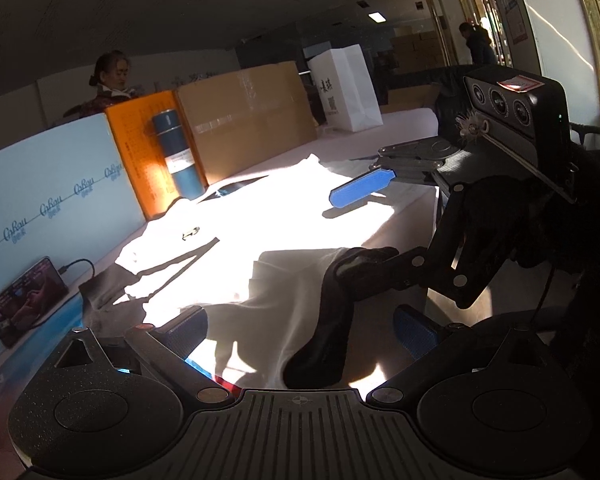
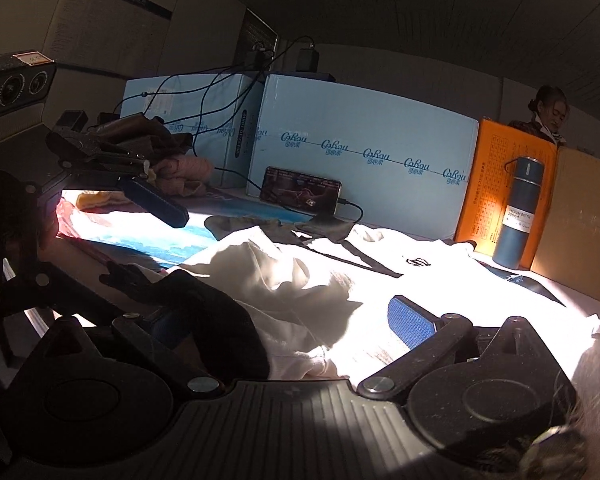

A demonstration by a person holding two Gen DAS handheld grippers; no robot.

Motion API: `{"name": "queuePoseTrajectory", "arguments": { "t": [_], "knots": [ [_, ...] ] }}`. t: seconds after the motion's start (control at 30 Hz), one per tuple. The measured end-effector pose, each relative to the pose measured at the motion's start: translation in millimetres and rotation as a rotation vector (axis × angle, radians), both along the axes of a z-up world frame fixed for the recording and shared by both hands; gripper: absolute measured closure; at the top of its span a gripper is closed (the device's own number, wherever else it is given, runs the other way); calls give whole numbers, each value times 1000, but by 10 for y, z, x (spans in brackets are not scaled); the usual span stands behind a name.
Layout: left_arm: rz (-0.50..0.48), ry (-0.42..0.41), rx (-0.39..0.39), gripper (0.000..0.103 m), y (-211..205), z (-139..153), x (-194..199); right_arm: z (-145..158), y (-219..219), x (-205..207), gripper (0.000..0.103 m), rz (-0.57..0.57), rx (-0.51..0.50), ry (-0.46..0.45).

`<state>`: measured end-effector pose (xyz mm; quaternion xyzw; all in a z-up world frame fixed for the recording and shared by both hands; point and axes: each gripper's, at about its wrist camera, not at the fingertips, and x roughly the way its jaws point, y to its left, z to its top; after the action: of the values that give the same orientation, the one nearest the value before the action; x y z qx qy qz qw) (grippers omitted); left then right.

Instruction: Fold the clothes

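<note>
A white garment (image 1: 236,224) with a small dark logo lies spread on the table in bright sun; it also shows in the right wrist view (image 2: 340,280). My left gripper (image 1: 300,328) is open, its blue-padded fingers apart over the garment's near bunched edge. My right gripper (image 2: 296,320) is open above a raised fold. In the left wrist view the right gripper (image 1: 356,228) reaches in from the right, jaws wide apart over the cloth. In the right wrist view the left gripper (image 2: 140,240) enters from the left.
Light blue boxes (image 2: 360,152), an orange box (image 1: 148,152), a blue bottle (image 1: 180,156), a cardboard sheet (image 1: 248,120) and a white paper bag (image 1: 348,88) line the table's far side. A phone on a cable (image 1: 24,300) leans there. Other clothes (image 2: 172,168) are piled far left.
</note>
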<state>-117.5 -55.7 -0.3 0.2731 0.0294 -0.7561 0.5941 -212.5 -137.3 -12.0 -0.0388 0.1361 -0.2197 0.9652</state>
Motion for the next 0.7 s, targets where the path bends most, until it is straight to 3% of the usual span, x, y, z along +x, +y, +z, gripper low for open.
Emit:
{"name": "queuePoseTrajectory", "arguments": {
  "t": [0.13, 0.27, 0.37, 0.43, 0.53, 0.7],
  "knots": [
    [-45, -7, 42, 2, -70, -28, 0, 82, -142, -98, 0, -45, 87, -107],
    [-65, -4, 64, 5, -189, -41, 54, 113, -213, -137, 0, -54, 118, -133],
    [-108, 4, 95, 28, -261, -40, 83, 112, -235, -137, 0, -58, 130, -135],
    [-109, 0, 95, 72, -293, -37, 106, 107, -242, -146, 0, -60, 136, -137],
    [-100, -2, 90, 88, -335, -31, 149, 93, -246, -174, 0, -60, 138, -123],
    [-43, 76, 36, 88, -402, 68, 277, 92, -256, -306, 0, -67, 144, -73]
  ]
}}
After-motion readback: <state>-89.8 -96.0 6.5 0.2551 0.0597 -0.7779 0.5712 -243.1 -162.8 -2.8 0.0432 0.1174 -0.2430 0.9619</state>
